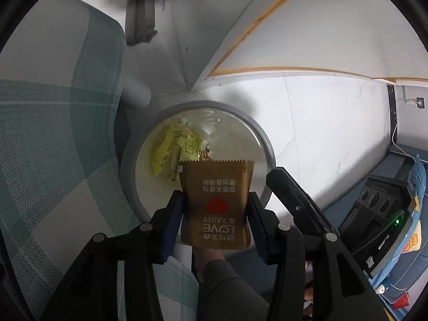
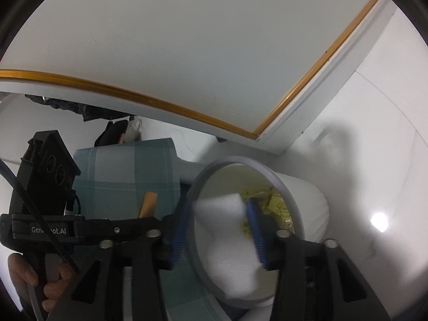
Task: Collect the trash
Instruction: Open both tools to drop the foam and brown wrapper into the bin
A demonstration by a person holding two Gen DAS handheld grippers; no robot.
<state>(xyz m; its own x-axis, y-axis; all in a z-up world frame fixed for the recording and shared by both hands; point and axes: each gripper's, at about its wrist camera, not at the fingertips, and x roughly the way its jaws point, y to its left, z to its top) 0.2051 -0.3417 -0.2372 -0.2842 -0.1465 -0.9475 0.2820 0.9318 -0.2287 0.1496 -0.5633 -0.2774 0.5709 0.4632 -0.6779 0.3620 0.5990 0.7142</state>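
My left gripper [image 1: 216, 208] is shut on a brown snack packet [image 1: 217, 200] printed "LOVE & TASTY", held just above the near rim of a round grey trash bin [image 1: 263, 140]. Yellow wrappers [image 1: 174, 151] lie in the bin's clear liner. My right gripper [image 2: 218, 230] is shut on a wad of white tissue [image 2: 227, 238], held over the bin's mouth [image 2: 290, 198]. The yellow wrappers [image 2: 278, 203] show behind it. The brown packet [image 2: 147, 203] and the left gripper's body [image 2: 48, 224] show at the left of the right wrist view.
A green checked cushion [image 1: 53, 133] presses against the bin's left side. A white table edge with gold trim [image 2: 165, 104] hangs above the bin. The right gripper's body [image 1: 379, 214] and blue bedding [image 1: 401, 281] lie at the right. White floor tiles [image 1: 321, 123] lie beyond the bin.
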